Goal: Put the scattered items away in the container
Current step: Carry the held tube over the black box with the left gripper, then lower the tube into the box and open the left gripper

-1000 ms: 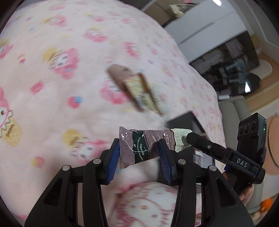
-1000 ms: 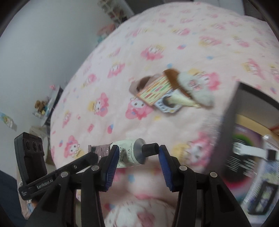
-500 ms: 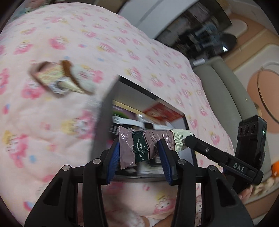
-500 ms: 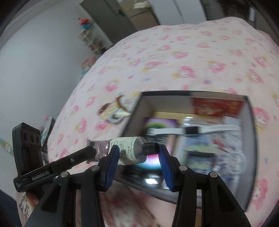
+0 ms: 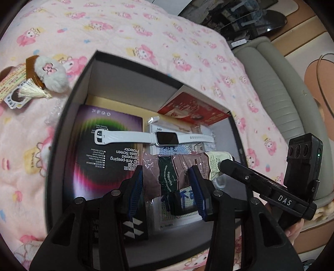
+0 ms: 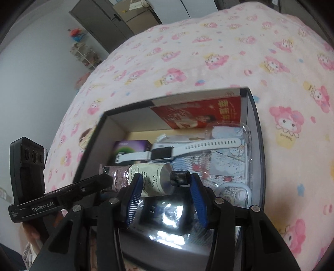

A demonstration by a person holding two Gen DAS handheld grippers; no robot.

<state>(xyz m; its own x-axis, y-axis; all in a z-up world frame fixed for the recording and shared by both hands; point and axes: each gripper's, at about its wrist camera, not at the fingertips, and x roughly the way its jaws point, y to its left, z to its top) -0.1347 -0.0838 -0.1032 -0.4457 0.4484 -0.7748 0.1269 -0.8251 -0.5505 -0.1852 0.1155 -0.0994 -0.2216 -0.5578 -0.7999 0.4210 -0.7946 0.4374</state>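
A hand cream tube (image 5: pixel 173 173) with a mauve tail, cream body and black cap hangs crosswise over the open black box (image 5: pixel 68 116). My left gripper (image 5: pixel 169 183) is shut on its tail end. My right gripper (image 6: pixel 165 185) is shut on its cap end (image 6: pixel 156 179), just above the box (image 6: pixel 256 150). A white smartwatch (image 5: pixel 154 138), a purple screen-protector pack (image 5: pixel 102 152), a red booklet (image 5: pixel 194 110) and a clear case (image 6: pixel 227 158) lie inside. A fluffy white comb (image 5: pixel 50 73) and small cards (image 5: pixel 12 87) lie on the blanket left of the box.
The pink cartoon-print blanket (image 5: pixel 146 31) covers the bed around the box. A grey sofa (image 5: pixel 277 87) stands past the bed's right edge. A grey wardrobe (image 6: pixel 125 14) and a small shelf (image 6: pixel 83 52) stand by the far wall.
Both grippers have carried the tube from over the blanket to above the box interior and closer to it. The comb and cards have slid to the left edge of view.
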